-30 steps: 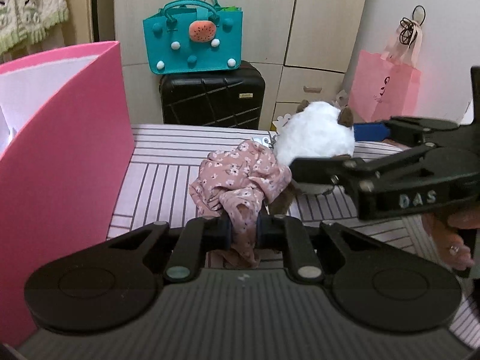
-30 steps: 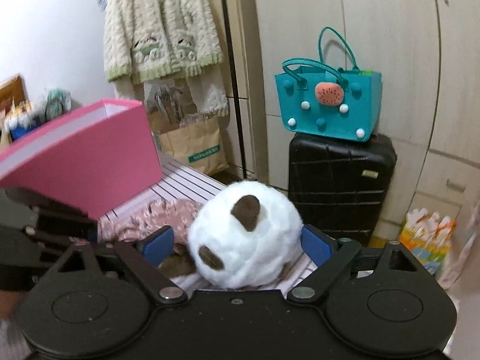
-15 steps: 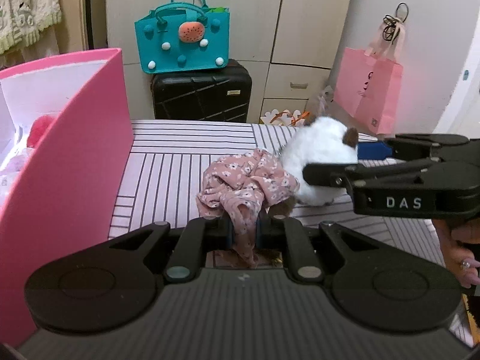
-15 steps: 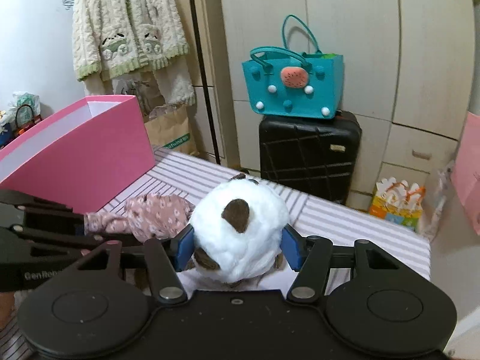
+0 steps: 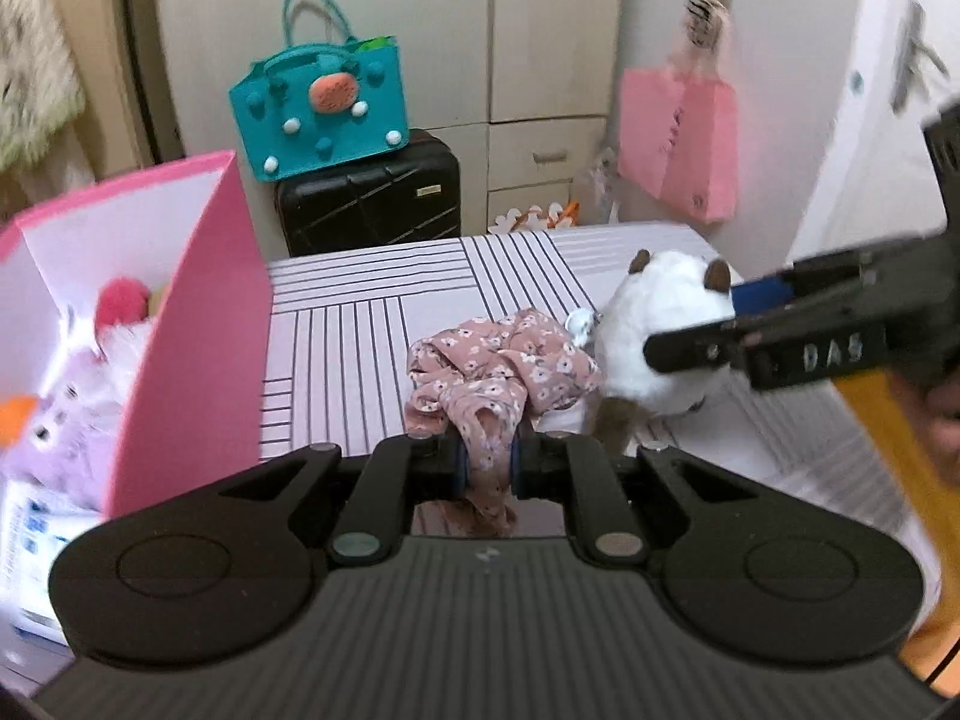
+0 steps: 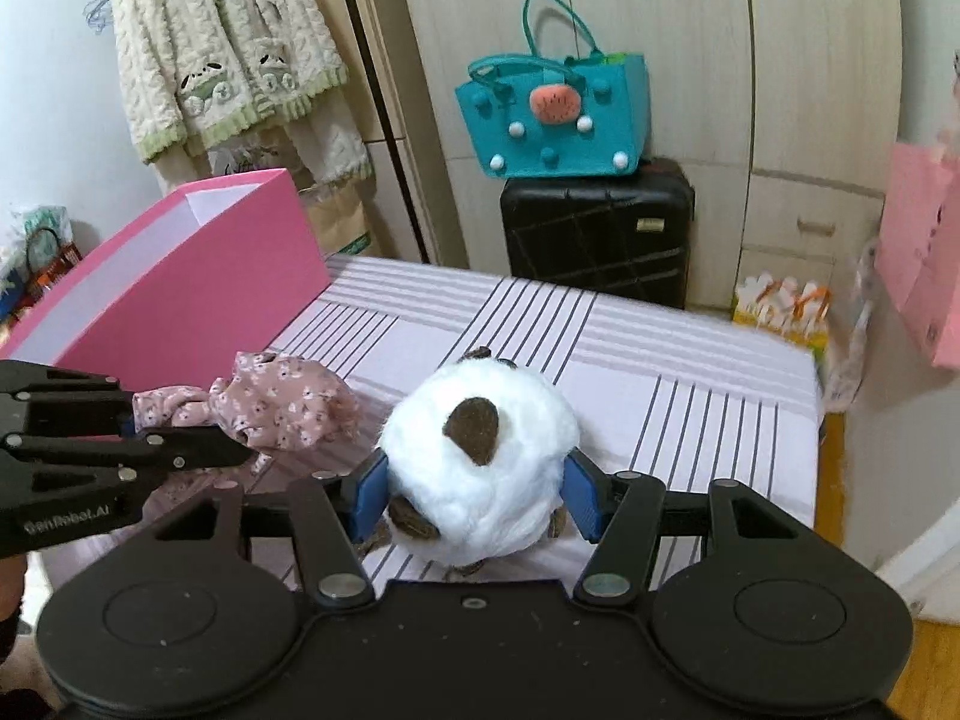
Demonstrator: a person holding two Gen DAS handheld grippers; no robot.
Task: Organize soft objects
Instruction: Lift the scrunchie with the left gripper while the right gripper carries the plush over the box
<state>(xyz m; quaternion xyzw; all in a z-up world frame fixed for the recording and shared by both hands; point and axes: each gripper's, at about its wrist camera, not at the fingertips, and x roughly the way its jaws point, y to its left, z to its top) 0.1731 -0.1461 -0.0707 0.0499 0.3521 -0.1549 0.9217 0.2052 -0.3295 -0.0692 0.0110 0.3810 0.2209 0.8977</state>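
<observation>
My left gripper [image 5: 487, 465] is shut on a pink floral cloth [image 5: 498, 378], which hangs bunched above the striped table [image 5: 372, 324]. The cloth also shows in the right wrist view [image 6: 282, 402], held by the left gripper [image 6: 198, 438]. My right gripper [image 6: 474, 492] is shut on a white plush toy with brown ears [image 6: 480, 462], held above the table. The plush also shows in the left wrist view [image 5: 654, 330], right of the cloth, with the right gripper [image 5: 708, 330] on it. A pink box [image 5: 198, 324] stands at the left, with a purple plush [image 5: 72, 408] and a pink ball [image 5: 123, 300] inside.
A black suitcase [image 6: 594, 240] with a teal felt bag [image 6: 552, 114] on top stands beyond the table's far edge. A pink paper bag [image 5: 678, 144] hangs at the right. Cream knitwear [image 6: 234, 60] hangs by the wardrobe. The pink box [image 6: 174, 276] sits on the table's left side.
Both grippers have risen with their loads. The right gripper closed onto the white plush and lifted it. The left gripper lifted the cloth, and the box's inside came into view.
</observation>
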